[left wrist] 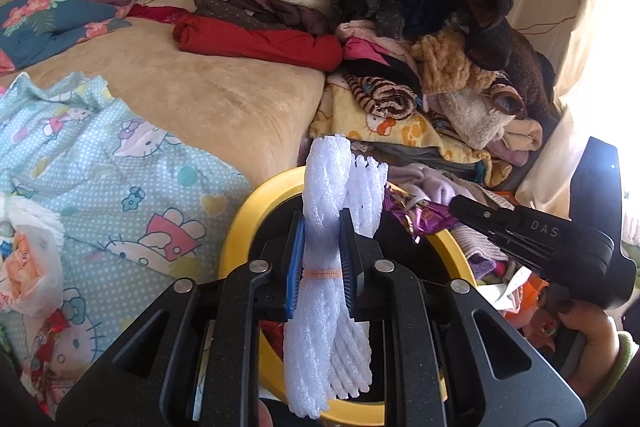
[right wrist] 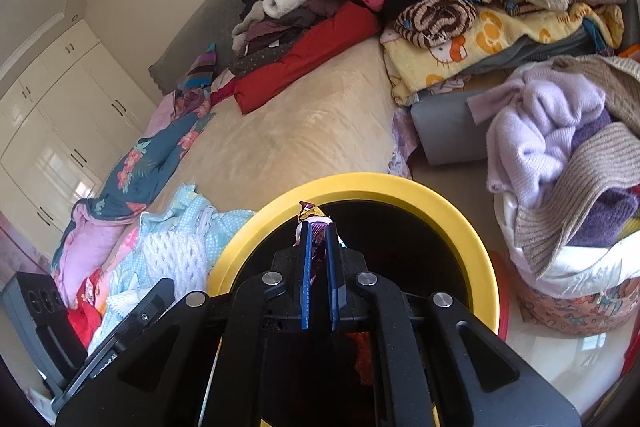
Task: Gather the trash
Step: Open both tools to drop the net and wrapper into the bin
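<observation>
- White foam netting (left wrist: 324, 267), bundled with a thin orange rubber band (left wrist: 322, 273), is clamped upright in the left gripper (left wrist: 320, 259), directly above the mouth of the yellow-rimmed bin (left wrist: 240, 227).
- It looks very light, soft and springy; the pads squeeze it near the band, which is probably the firmest place to hold, since the loose ends above and below would just crush and slide.
- Purple foil wrapper (right wrist: 316, 227) is pinched in the right gripper (right wrist: 319, 267), also over the bin (right wrist: 360, 189). In the left wrist view the wrapper (left wrist: 416, 215) sticks out of that gripper's tip above the far rim.
- The wrapper is likely thin, crinkly and slick, with almost no weight; it could cling to a pad when let go.
- More apparent trash remains on the patterned blue sheet (left wrist: 120, 167): a white plastic bag (left wrist: 28, 267) and, in the right wrist view, another piece of foam netting (right wrist: 172, 255).
- The bin's inside is dark; something red shows low down, but I cannot tell what it is.
- Both grippers hide the bin's near rim.
- A hand (left wrist: 580, 331) holding the right gripper is cut off at the frame edge.
- The clothes pile (left wrist: 400, 27) covers the far side of the bed (left wrist: 220, 87).
</observation>
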